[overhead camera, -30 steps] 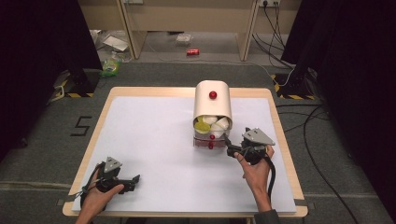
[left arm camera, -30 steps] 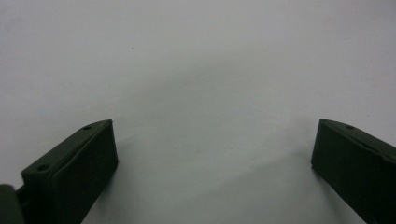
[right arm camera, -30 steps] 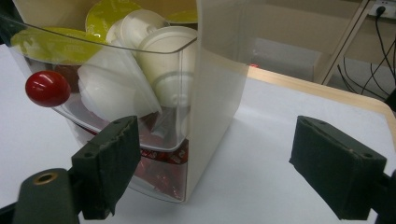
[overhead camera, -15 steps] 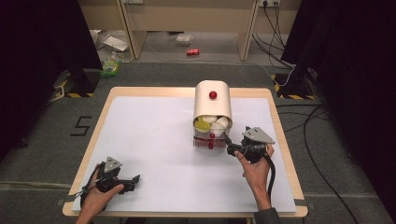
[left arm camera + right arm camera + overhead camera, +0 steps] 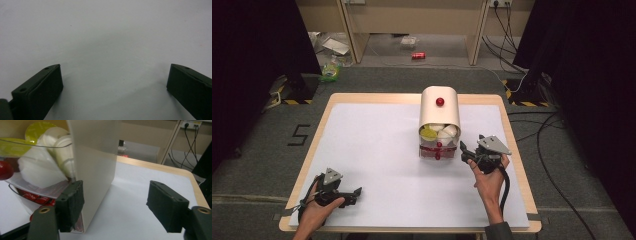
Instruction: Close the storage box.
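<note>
Change since earlier: almost nothing; the right gripper [image 5: 468, 151] stays at the near right corner of the container [image 5: 440, 122], and the left gripper [image 5: 353, 191] keeps its place far from it.
Container position: it stands on the table [image 5: 377, 145], right of centre and toward the far edge.
Right jaws: wide open, gripping nothing; in the right gripper view one jaw sits in front of the container's open face, against the near edge of its side wall [image 5: 96, 170], while the other stands apart over bare table.
Left jaws: spread wide over the white table surface [image 5: 107, 45], empty, well away from the container toward the near left corner.
Container shape: tall, arch-topped box, smooth matte cream walls, a small red knob [image 5: 440, 102] on top.
Contents: white paper cups [image 5: 61, 150], a yellow-green lid [image 5: 37, 130], red packets [image 5: 37, 197] low down, behind a clear plastic front.
</note>
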